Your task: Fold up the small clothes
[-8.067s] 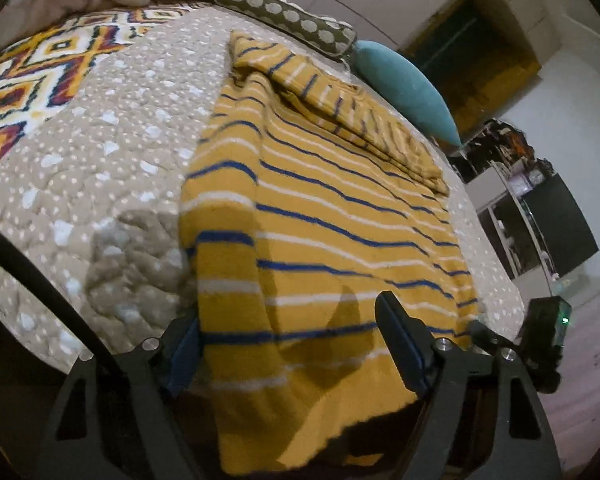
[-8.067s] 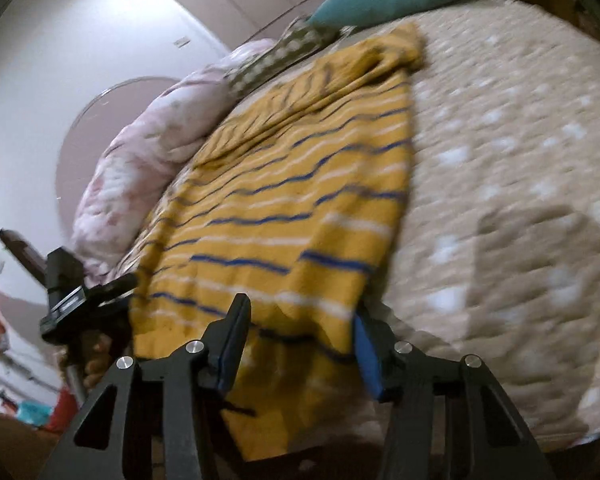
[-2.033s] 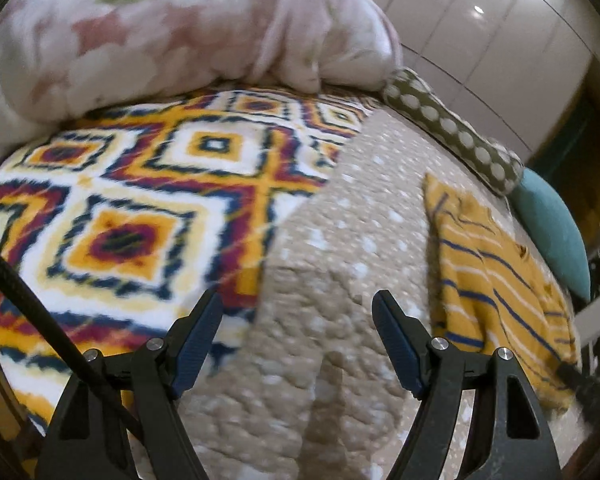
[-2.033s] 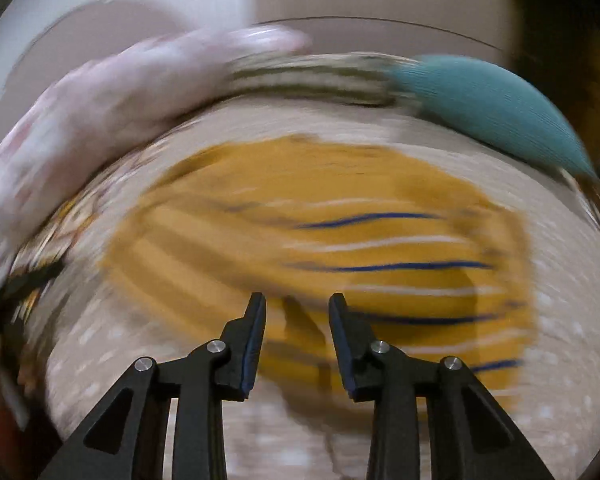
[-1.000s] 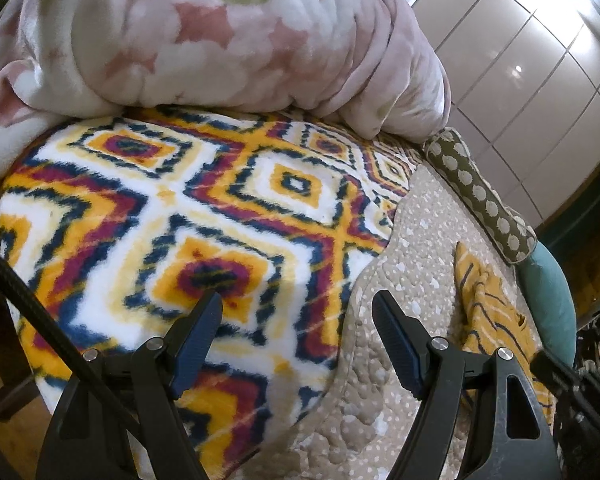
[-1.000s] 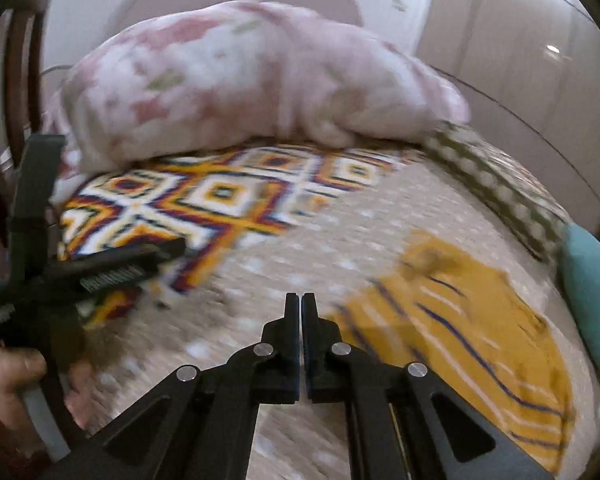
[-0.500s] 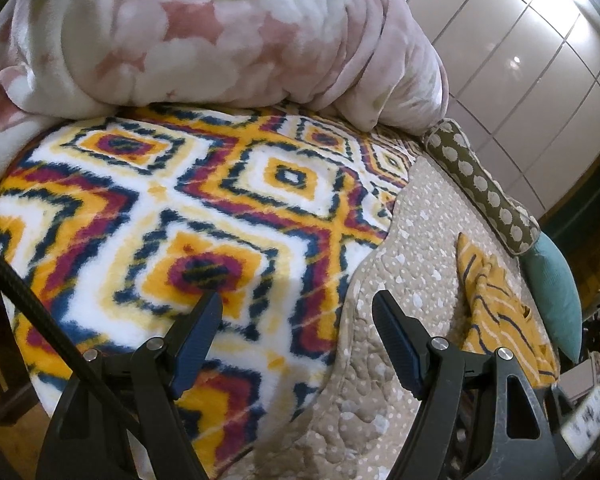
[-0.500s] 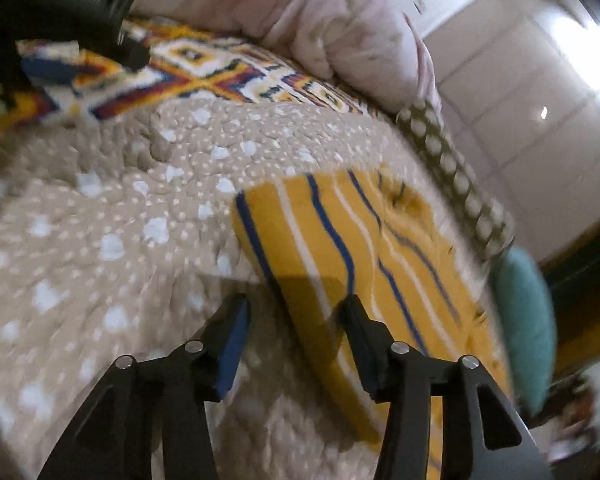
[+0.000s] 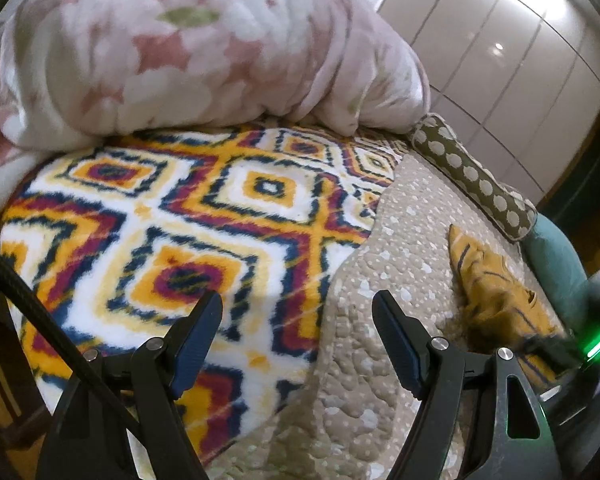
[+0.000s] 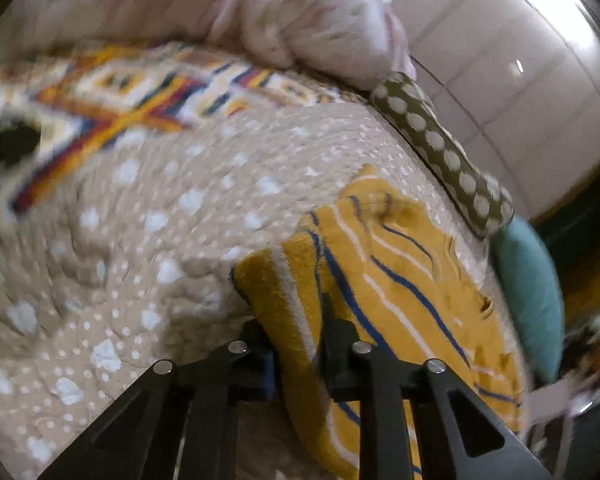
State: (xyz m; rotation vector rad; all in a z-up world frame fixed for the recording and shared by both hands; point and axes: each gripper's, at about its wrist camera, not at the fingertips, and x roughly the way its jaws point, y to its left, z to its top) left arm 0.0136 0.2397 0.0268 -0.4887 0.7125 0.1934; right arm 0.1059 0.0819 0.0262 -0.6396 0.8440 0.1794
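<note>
A yellow sweater [image 10: 404, 280] with blue and white stripes lies folded on the beige dotted quilt [image 10: 148, 216]. My right gripper [image 10: 296, 320] is shut on the sweater's near left edge, with the fabric pinched between its fingers. In the left wrist view the sweater [image 9: 496, 296] shows small at the far right. My left gripper [image 9: 298, 324] is open and empty, above the seam between the patterned blanket [image 9: 172, 232] and the quilt [image 9: 404, 248], well left of the sweater.
A pink floral duvet [image 9: 172, 48] is heaped at the back left. A dotted olive bolster [image 9: 472, 184] and a teal pillow [image 9: 556, 264] lie along the far side. White wardrobe doors [image 9: 520, 72] stand behind. The right gripper's body with a green light [image 9: 596, 344] is at the right edge.
My right gripper has gone forward onto the sweater's edge and shut on it. My left gripper has stayed open and barely moved.
</note>
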